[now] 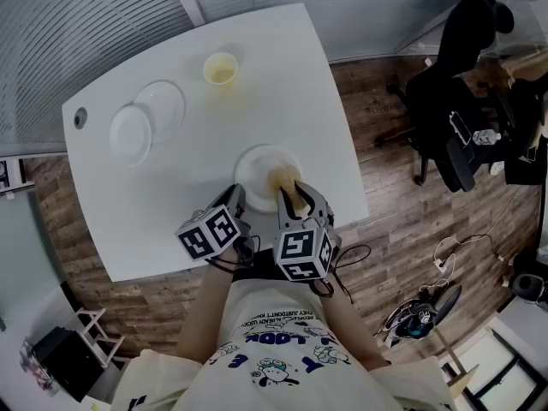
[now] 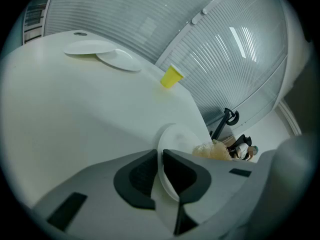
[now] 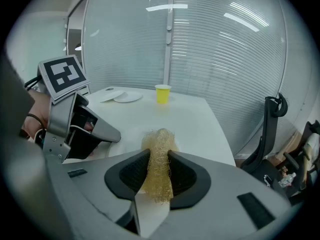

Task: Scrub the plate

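My left gripper pinches the near rim of the white plate on the table. It looks light, stiff and slippery, so I should hold the rim tight. My right gripper squeezes a soft scrubber.

We're seeing a smooth, faintly glossy white plate, a rough wiry golden scrubber, a matt white table, a wood-plank floor, and matt grey plastic on the left gripper and right gripper.

Side by side, left gripper clamped on plate, right gripper on scourer.
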`<state>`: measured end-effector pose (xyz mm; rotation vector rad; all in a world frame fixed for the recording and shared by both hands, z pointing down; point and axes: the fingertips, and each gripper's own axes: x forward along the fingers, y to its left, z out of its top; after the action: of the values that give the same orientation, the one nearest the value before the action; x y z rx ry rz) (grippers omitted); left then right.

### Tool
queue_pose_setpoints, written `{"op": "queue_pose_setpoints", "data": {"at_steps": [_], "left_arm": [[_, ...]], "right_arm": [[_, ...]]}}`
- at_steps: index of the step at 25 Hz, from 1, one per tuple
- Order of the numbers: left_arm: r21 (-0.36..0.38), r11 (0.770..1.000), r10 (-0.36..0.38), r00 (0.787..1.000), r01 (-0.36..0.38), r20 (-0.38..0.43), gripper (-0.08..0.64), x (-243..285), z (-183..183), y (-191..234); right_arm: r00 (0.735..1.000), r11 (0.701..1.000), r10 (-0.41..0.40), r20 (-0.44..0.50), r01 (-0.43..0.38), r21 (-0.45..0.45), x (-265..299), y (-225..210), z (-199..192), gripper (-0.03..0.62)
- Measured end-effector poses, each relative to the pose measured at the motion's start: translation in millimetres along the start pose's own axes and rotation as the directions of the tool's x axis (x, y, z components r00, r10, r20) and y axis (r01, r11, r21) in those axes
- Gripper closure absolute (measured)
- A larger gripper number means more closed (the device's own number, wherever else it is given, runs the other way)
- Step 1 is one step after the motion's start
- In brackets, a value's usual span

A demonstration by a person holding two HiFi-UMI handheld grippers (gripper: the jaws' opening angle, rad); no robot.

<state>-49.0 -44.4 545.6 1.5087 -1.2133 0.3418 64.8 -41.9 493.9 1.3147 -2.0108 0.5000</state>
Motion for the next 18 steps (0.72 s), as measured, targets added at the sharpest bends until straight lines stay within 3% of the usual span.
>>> {"op": "queue_pose_setpoints", "data": {"at_steps": [7,11,16,18], "left_arm": [[-0.016,1.000,0.011,1.000,-0.011,0.000,0.500,0.9,0.1,-0.4],[-0.078,0.997,-0.016,1.000,0.016,0.003,0.500,0.5,0.6,-2.0],[-0.067,0.996,-0.057,0.998,0.058,0.024,0.500,-2.4,10.4,-9.1],[-0.077,0.995,-0.067,0.997,0.069,0.034,0.469,-3.4,14.0,-9.7]], "right_arm": [[0.998,0.997,-0.009,0.060,0.004,0.082,-5.7,-10.3,8.4,0.489],[0.996,0.991,-0.033,0.087,0.022,0.131,-11.7,-24.3,12.0,0.489],[0.994,0.987,-0.056,0.095,0.041,0.152,-13.9,-39.8,10.5,0.489],[0.993,0.984,-0.072,0.093,0.056,0.166,-15.4,-46.2,9.3,0.489]]}}
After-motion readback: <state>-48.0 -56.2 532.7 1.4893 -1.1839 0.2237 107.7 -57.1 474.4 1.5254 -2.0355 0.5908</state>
